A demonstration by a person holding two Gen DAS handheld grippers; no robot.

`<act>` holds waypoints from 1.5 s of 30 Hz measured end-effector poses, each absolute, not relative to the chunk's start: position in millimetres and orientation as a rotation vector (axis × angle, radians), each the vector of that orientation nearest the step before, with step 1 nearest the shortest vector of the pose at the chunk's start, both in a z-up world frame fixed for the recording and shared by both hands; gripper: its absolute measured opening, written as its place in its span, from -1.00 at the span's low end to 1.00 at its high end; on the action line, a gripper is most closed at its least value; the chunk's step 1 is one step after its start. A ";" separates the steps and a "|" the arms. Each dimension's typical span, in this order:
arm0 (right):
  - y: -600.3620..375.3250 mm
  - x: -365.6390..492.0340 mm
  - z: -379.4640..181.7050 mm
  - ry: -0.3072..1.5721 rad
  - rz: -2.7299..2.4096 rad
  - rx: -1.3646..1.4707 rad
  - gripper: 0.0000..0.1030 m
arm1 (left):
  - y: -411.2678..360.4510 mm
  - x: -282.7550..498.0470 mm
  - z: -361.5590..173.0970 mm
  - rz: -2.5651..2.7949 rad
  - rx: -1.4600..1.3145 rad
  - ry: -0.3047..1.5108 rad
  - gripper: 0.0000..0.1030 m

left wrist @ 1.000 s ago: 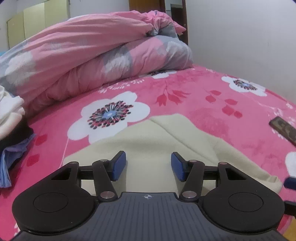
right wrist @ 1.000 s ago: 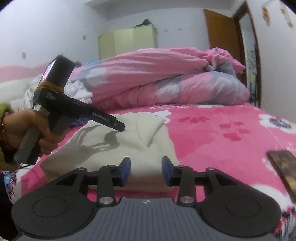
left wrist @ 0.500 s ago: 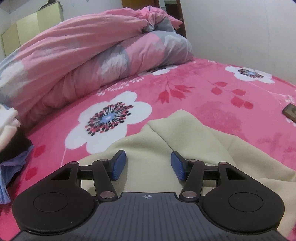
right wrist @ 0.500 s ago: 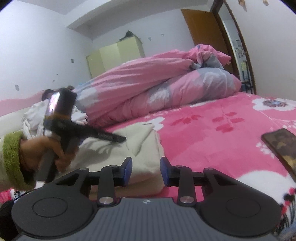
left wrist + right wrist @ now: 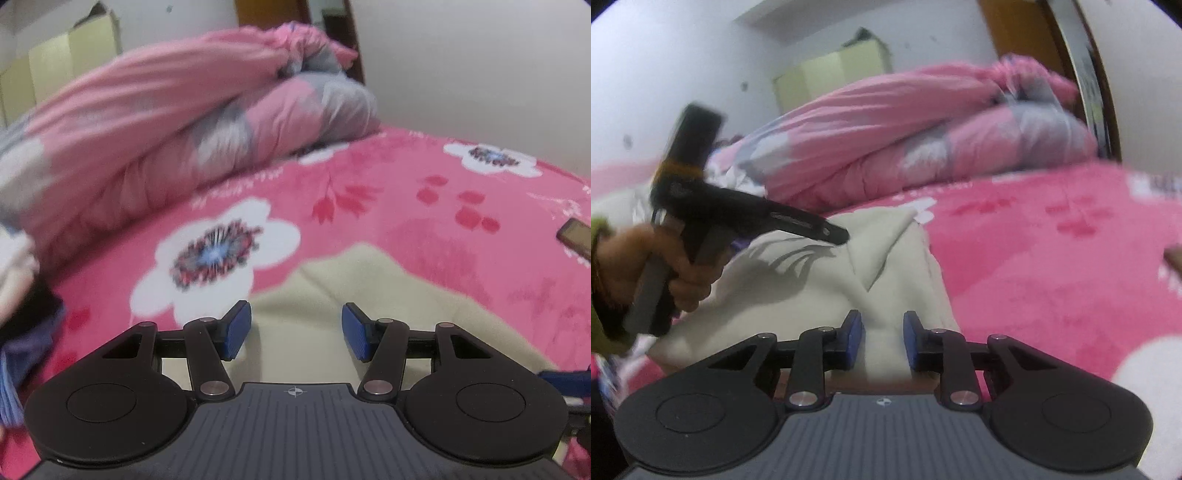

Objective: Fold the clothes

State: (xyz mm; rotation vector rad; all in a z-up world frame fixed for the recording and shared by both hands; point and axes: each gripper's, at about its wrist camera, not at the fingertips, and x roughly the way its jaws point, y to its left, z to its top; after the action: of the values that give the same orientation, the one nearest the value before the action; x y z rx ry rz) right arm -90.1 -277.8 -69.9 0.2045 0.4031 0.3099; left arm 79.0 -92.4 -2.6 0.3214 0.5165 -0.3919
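A cream garment [image 5: 798,291] lies partly folded on the pink flowered bed [image 5: 1052,280], with a folded corner pointing toward the duvet. My right gripper [image 5: 882,339] is low at the garment's near edge. Its jaws are closing with a ridge of the cream cloth between the blue pads [image 5: 854,338], and a slim gap still shows on each side. My left gripper [image 5: 295,329] hovers open over the cream garment [image 5: 369,295], with nothing pinched. In the right wrist view the left gripper [image 5: 834,236] is seen side-on, held by a hand [image 5: 679,273] above the garment's left half.
A rolled pink and grey duvet [image 5: 177,122] fills the back of the bed. A dark phone [image 5: 576,238] lies on the sheet at the right. A pile of other clothes [image 5: 18,280] sits at the left. Behind are a pale wardrobe [image 5: 831,74] and a wooden door [image 5: 1027,33].
The right gripper sank toward the garment's near edge and its jaws narrowed around the cloth. The left gripper drifted a little over the garment and stayed open.
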 end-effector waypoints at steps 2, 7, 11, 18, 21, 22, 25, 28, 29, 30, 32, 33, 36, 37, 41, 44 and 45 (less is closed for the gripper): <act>-277.4 -91.8 -69.4 0.406 0.307 0.198 -0.51 | -99.2 88.0 -4.8 -0.405 0.356 0.517 0.06; -274.3 -96.0 -69.6 0.407 0.297 0.177 -0.51 | -108.0 122.6 -28.8 -0.445 0.344 0.616 0.08; -270.7 -97.8 -57.3 0.402 0.278 0.114 -0.51 | -103.1 125.6 -30.0 -0.452 0.302 0.636 0.08; -256.6 -99.5 -16.7 0.295 0.342 0.050 -0.53 | -100.1 126.9 -33.7 -0.459 0.278 0.640 0.09; -248.4 -84.9 -36.5 0.350 0.348 0.031 -0.53 | -99.3 128.6 -35.2 -0.461 0.267 0.641 0.10; -246.2 -79.8 -44.6 0.373 0.349 0.027 -0.53 | -99.2 129.2 -36.1 -0.462 0.263 0.642 0.12; -247.3 -71.0 -52.9 0.429 0.348 0.071 -0.53 | -99.8 129.4 -37.4 -0.460 0.262 0.639 0.13; -241.4 -73.3 -50.4 0.434 0.328 0.043 -0.52 | -100.5 128.8 -37.1 -0.458 0.260 0.639 0.14; -240.6 -73.5 -50.7 0.435 0.324 0.038 -0.52 | -100.9 128.8 -36.9 -0.457 0.261 0.639 0.14; -239.8 -73.7 -50.9 0.435 0.321 0.033 -0.52 | -101.3 128.4 -36.9 -0.455 0.263 0.637 0.15; -240.6 -73.4 -51.0 0.443 0.322 0.037 -0.52 | -101.5 128.1 -36.0 -0.449 0.268 0.633 0.17; -241.5 -73.1 -51.0 0.448 0.325 0.041 -0.52 | -100.6 127.9 -34.9 -0.448 0.266 0.632 0.18; -241.6 -72.8 -51.6 0.456 0.323 0.042 -0.51 | -94.4 122.8 -23.2 -0.429 0.247 0.624 0.19; -240.8 -73.0 -51.7 0.456 0.320 0.038 -0.51 | -90.9 118.7 -17.2 -0.420 0.241 0.615 0.19; -235.7 -74.1 -51.6 0.452 0.305 0.014 -0.50 | -71.4 89.4 16.5 -0.409 0.235 0.552 0.21; -235.6 -73.6 -51.4 0.455 0.303 0.013 -0.50 | -58.3 57.7 38.2 -0.393 0.297 0.520 0.25; -235.7 -73.5 -51.2 0.456 0.303 0.013 -0.50 | -54.4 47.2 41.1 -0.399 0.320 0.519 0.27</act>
State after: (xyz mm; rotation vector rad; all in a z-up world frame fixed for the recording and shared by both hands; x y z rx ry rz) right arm -73.5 -235.7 -51.2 0.0129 0.4558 0.3026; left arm 47.2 -54.4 41.1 0.3203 0.5187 -0.3989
